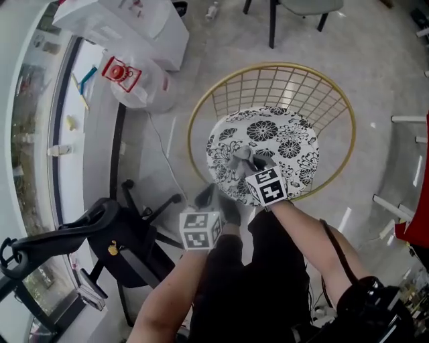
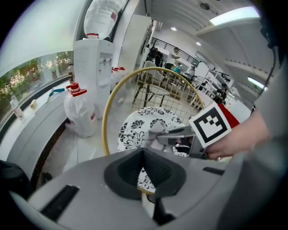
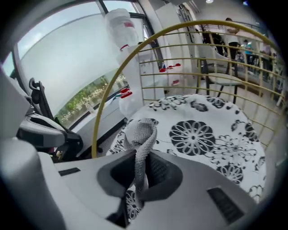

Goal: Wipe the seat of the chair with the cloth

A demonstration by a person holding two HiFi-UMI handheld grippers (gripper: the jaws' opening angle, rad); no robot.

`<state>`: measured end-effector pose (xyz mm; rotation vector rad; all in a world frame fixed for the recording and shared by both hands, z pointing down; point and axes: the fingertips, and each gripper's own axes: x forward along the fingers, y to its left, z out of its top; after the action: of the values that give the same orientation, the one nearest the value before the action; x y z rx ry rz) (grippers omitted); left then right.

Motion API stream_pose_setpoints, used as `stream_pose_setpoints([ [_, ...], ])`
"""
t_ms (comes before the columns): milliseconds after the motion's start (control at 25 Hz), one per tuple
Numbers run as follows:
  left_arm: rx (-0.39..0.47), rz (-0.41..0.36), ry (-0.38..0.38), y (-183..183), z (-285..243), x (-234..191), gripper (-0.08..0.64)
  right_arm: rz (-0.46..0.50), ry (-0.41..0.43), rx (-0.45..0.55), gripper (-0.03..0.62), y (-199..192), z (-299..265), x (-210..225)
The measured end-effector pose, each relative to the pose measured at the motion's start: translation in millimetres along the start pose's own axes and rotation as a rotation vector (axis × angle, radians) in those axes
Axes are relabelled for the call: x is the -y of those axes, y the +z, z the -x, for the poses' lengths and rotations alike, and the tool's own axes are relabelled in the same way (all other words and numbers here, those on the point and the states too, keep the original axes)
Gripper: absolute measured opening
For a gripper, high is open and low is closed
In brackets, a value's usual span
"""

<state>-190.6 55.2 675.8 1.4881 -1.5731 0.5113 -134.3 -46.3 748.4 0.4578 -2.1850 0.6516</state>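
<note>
A gold wire chair (image 1: 268,65) holds a round seat (image 1: 281,137) with a black-and-white flower print. My right gripper (image 1: 251,167) hovers over the seat's near edge, shut on a grey knitted cloth (image 1: 242,161). In the right gripper view the cloth (image 3: 141,132) stands up from between the jaws of the right gripper (image 3: 140,173), above the seat (image 3: 202,130). My left gripper (image 1: 213,196) is off the seat's near-left edge, shut on nothing. The left gripper view has the left gripper (image 2: 143,157) with its pads together, and beyond it the right gripper (image 2: 164,137) with the cloth (image 2: 155,130).
A water jug with a red cap (image 1: 137,80) and a white dispenser (image 1: 127,23) stand on the floor at the left. A black office chair (image 1: 114,241) is at the near left. Another chair (image 1: 295,10) stands behind. A window ledge runs along the left.
</note>
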Motion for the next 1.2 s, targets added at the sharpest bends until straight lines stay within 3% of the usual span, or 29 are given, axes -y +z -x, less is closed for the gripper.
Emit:
stream_pose_setpoints([
  [160, -0.001, 0.024, 0.037, -11.1, 14.1, -18.1, 0.008, 0.013, 0.100, 0.003, 0.028, 17.2, -30.4, -43.7],
  [400, 0.010, 0.060, 0.044, -16.6, 15.3, -28.1, 0.008, -0.013, 0.114, -0.015, 0.028, 23.6, -61.5, -56.0],
  [640, -0.009, 0.062, 0.027, -24.8, 8.8, -21.3, 0.008, -0.020, 0.085, -0.036, 0.028, 14.8, -70.2, -36.5],
  [1200, -0.027, 0.009, -0.038, -7.3, -17.8, 11.4, 0.008, -0.082, -0.056, -0.070, 0.028, -18.5, -42.6, 47.5],
])
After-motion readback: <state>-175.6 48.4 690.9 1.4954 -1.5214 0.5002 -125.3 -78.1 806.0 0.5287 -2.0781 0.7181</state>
